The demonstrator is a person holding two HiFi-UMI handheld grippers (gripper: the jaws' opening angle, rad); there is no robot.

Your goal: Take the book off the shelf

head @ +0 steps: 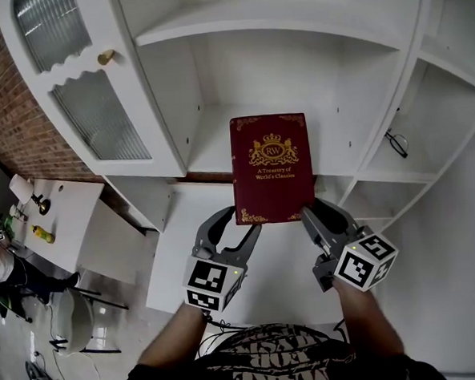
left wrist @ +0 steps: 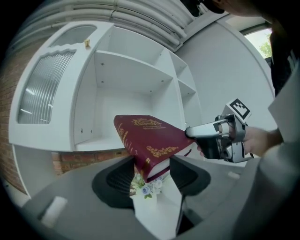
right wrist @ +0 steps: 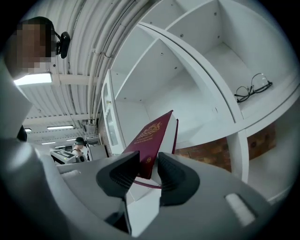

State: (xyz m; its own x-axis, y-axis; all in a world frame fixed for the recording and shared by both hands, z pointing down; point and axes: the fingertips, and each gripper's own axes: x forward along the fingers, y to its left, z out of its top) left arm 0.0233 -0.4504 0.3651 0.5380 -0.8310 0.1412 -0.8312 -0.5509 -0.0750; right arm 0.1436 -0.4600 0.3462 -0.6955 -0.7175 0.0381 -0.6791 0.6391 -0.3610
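A dark red book (head: 272,168) with gold lettering is held out in front of the white shelf unit (head: 210,143), cover facing up. My right gripper (head: 313,219) is shut on its lower right corner; in the right gripper view the book (right wrist: 152,140) is pinched between the jaws of that gripper (right wrist: 149,171). My left gripper (head: 238,224) is at the lower left corner. Its jaws stand apart, with the book's corner (left wrist: 150,159) lying between them at the gripper's tips (left wrist: 151,173). The right gripper (left wrist: 192,132) also shows in the left gripper view, on the book's far edge.
A pair of glasses (head: 396,142) lies on a side shelf at the right, also seen in the right gripper view (right wrist: 252,87). A glass-paned cabinet door (head: 96,113) with a brass knob (head: 106,56) stands open at the left. A white table (head: 62,216) with small items is below left.
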